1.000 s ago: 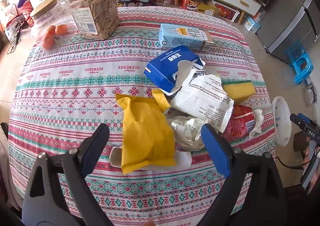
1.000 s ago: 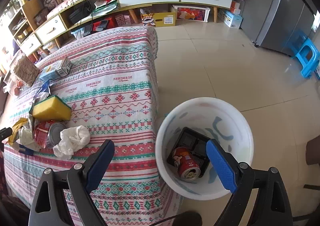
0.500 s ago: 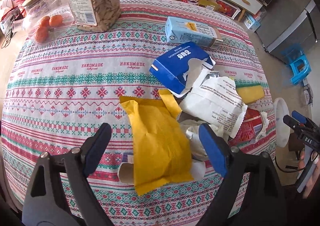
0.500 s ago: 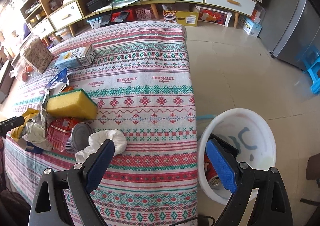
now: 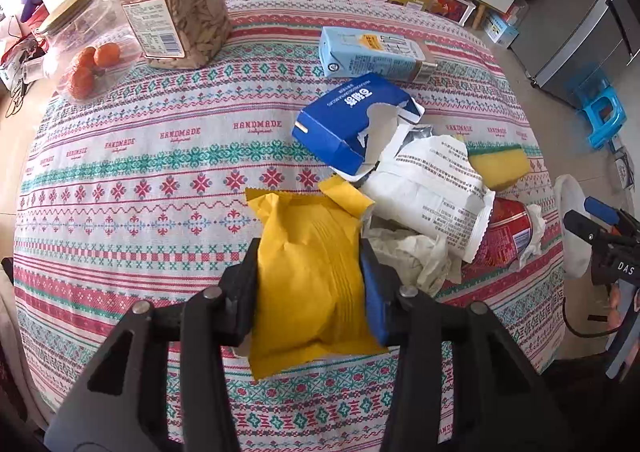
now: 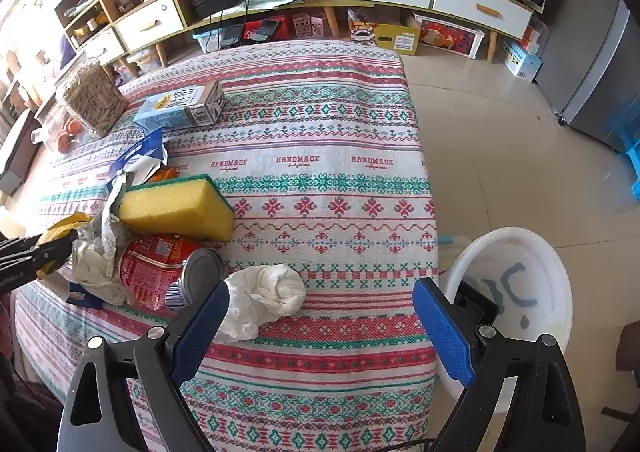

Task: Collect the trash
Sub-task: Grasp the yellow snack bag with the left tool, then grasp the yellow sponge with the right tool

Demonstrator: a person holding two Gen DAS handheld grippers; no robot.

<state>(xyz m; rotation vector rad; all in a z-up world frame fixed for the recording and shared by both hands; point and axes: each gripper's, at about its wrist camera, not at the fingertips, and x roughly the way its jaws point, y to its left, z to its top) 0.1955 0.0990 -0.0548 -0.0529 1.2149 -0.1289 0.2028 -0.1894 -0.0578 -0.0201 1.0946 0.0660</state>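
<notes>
Both pads of the left gripper (image 5: 310, 288) are closing on the puffy yellow packet (image 5: 308, 276) lying on the tablecloth (image 5: 160, 172); being slippery, it may be squirming loose or dragging the crumpled tissue (image 5: 412, 256) along. The right gripper (image 6: 320, 326) is gaping empty beside the white bin (image 6: 516, 284).

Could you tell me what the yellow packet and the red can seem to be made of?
The yellow packet looks like matte plastic film: creased and puffed, with a zigzag-cut top edge. The red can looks like thin metal: a printed glossy wall and a bare, shiny grey end.
</notes>
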